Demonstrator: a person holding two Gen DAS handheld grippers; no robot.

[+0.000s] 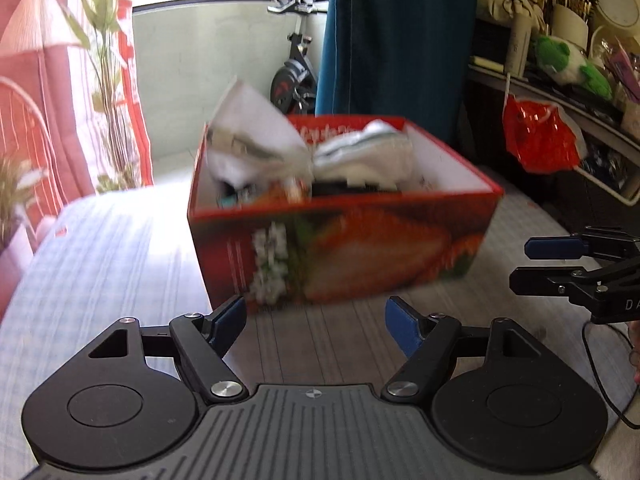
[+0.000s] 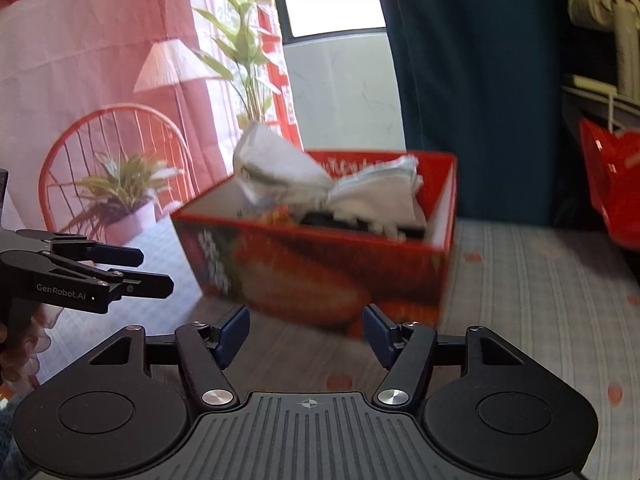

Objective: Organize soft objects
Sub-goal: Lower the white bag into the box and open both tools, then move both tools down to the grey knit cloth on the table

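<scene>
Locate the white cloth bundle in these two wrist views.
The white cloth bundle lies inside the red printed box on the checked bedcover, poking above the box's left rim in both views, ahead of both open grippers.

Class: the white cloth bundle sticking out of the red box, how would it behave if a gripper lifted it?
The white cloth bundle looks crumpled and creased, so probably floppy, sagging when lifted. It seems light. Draped over the red box rim, it may drag neighbouring items along.

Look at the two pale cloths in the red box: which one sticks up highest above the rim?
The left cloth: it peaks well above the box rim, while the right cloth lies lower, bunched inside.
</scene>
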